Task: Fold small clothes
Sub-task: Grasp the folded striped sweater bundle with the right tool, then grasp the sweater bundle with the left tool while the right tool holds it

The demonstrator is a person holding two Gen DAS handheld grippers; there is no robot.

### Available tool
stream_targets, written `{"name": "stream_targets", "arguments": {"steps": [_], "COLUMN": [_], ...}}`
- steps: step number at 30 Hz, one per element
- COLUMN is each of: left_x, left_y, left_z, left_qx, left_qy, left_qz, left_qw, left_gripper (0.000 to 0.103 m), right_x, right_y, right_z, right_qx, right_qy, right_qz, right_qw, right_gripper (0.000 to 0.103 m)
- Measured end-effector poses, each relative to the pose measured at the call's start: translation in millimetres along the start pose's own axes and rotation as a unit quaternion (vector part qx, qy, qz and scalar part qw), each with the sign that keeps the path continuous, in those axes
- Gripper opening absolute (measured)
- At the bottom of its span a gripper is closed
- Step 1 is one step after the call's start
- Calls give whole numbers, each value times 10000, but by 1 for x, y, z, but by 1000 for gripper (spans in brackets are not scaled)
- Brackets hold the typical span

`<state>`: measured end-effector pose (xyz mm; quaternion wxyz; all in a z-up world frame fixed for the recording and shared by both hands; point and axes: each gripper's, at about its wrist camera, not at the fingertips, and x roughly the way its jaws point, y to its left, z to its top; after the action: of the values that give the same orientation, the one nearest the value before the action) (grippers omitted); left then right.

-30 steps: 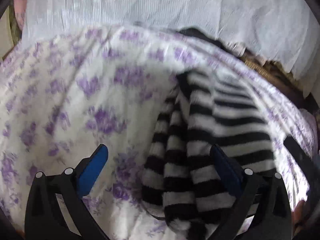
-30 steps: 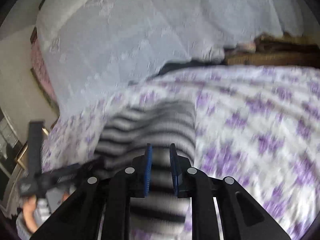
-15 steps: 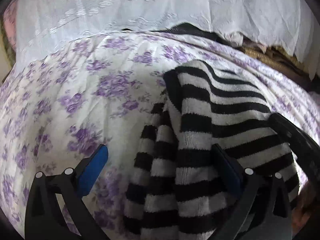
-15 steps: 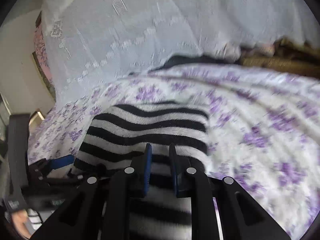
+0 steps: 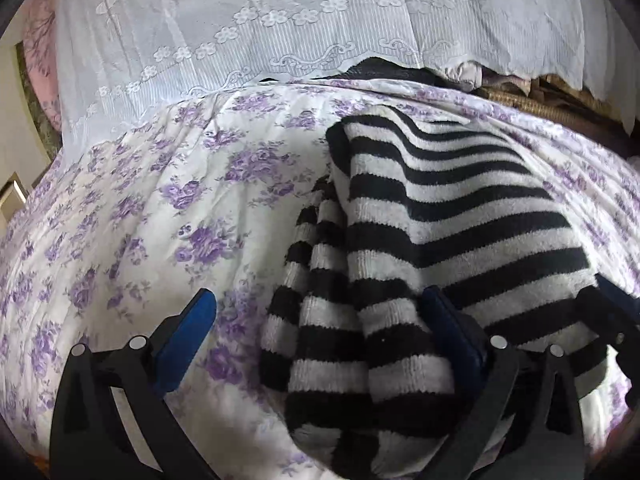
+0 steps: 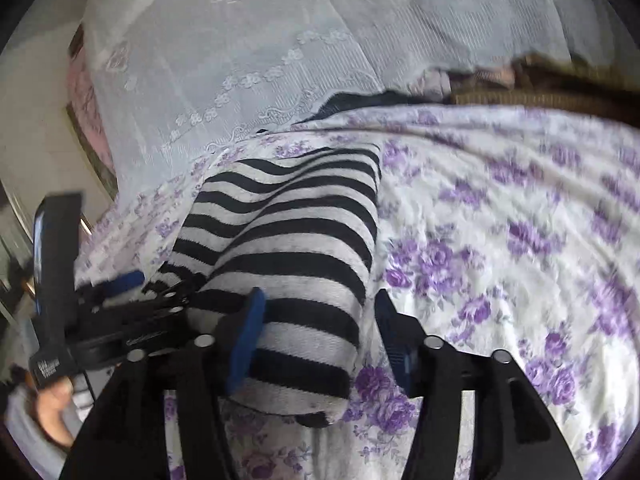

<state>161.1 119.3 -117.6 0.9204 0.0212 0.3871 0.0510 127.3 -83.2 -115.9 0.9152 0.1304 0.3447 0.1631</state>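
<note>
1. Striped sweater (image 5: 448,232) lying folded on the flowered bedspread (image 5: 132,216), centre right in the left view, centre in the right view.
2. Right tool (image 6: 318,332) opening, sweater edge between the pads but loose.
3. Left tool (image 5: 316,332) spread wide, gripping nothing.
4. Best to withdraw slowly, clear of the knit, to avoid dragging the fold.

Striped garment (image 5: 448,216): black-and-white ribbed knit, soft and matt, slightly fuzzy. Beneath it, the bedsheet (image 5: 168,208): thin woven cotton-like cloth with a purple floral print, matt, creased. Beyond the garment, the lace cover (image 5: 280,28): sheer white embroidered fabric. Gripper fingers (image 6: 244,332): matt black plastic with blue rubbery pads.
</note>
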Motion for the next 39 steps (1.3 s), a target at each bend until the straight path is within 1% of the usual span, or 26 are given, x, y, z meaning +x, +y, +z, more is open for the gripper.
{"name": "stream_targets", "arguments": {"steps": [4,7,9,11,12,15,17,19,21,22,23,25,27,32,34,35,37,39], "left_x": [-10,-23,-33,-42,-47,-53,-54,-53,-51,-50,-48,-46,-46,-48,-51,-52,-51,-44], "left_y": [4,2,-2,-5,-6,-9,-9,-8,-6,-5,-5,-6,-6,-6,-4,-1,6,16], "left_z": [-8,-15,-19,-23,-25,-27,-27,-26,-25,-25,-25,-25,-25,-24,-22,-20,-15,-8], "left_qx": [-86,15,117,199,229,297,308,279,254,249,250,257,265,221,185,130,-42,-344], "left_qy": [-108,-286,-426,-577,-641,-757,-761,-734,-692,-667,-622,-591,-586,-614,-604,-562,-450,-290], "left_qz": [-70,8,83,186,221,300,325,294,273,258,262,237,238,203,96,-93,-505,-882], "left_qw": [9999,9996,9990,9980,9974,9962,9961,9965,9969,9971,9974,9976,9976,9977,9980,9983,9977,9951], "left_gripper": [99,99,99,99,99,99,99,99,99,99,99,99,99,99,99,99,99,99], "right_x": [-4,-8,-12,-22,-30,-40,-39,-33,-14,-9,-6,-6,-7,-22,-30,-33,-31,-28], "right_y": [-3,-7,-9,-9,-7,5,12,17,14,12,7,0,1,7,6,7,6,1], "right_z": [-3,-4,-4,-5,-6,-8,-8,-8,-7,-9,-8,-8,-9,-9,-7,-6,-2,2], "right_qx": [70,156,235,243,184,-121,-319,-442,-412,-336,-219,-31,-63,-161,-127,-118,-69,96], "right_qy": [-106,-204,-302,-527,-721,-995,-982,-836,-308,-153,-71,-37,-68,-448,-678,-739,-666,-619], "right_qz": [96,187,172,103,114,88,70,5,-108,-71,18,154,131,135,154,187,340,434], "right_qw": [9999,9995,9991,9983,9972,9949,9946,9955,9986,9993,9997,9999,9999,9988,9975,9970,9972,9971], "right_gripper": [65,65,65,65,65,65,65,65,65,68,69,72,72,72,72,72,72,73]}}
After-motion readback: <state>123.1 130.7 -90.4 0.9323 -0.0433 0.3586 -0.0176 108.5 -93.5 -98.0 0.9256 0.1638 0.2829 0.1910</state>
